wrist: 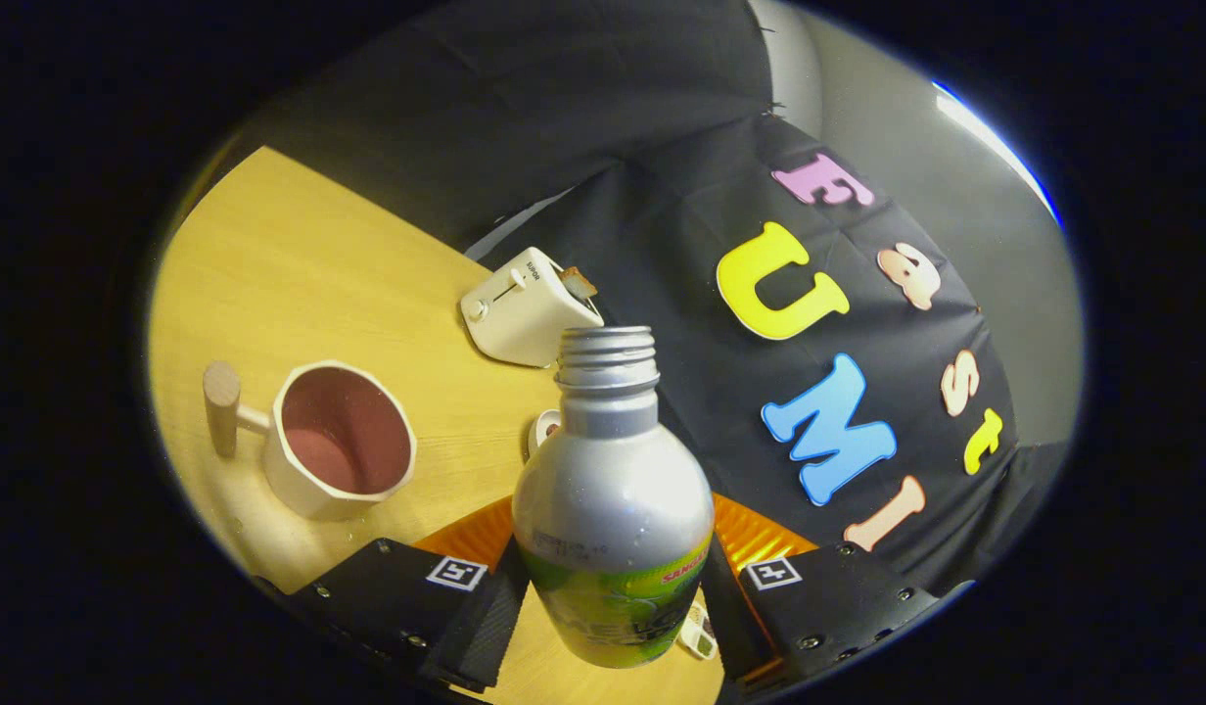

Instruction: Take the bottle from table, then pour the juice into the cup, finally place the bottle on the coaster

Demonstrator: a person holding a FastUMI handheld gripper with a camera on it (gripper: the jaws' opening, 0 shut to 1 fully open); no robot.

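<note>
Clearly tool clamping bottle, "SANGARIA" partly legible, cup nearby

We see our hand-held gripper as two broad, blocky finger housings, each carrying a small square black-and-white marker tag on top. Small round screws dot their outer faces, and ribbed orange panels sit behind them.

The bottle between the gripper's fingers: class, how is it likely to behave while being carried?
The bottle looks like smooth metal, so probably stiff yet slippery against the fingers. Its cap is off, so tilting would likely spill juice. The gripper holds it low, so its top may wobble.
</note>
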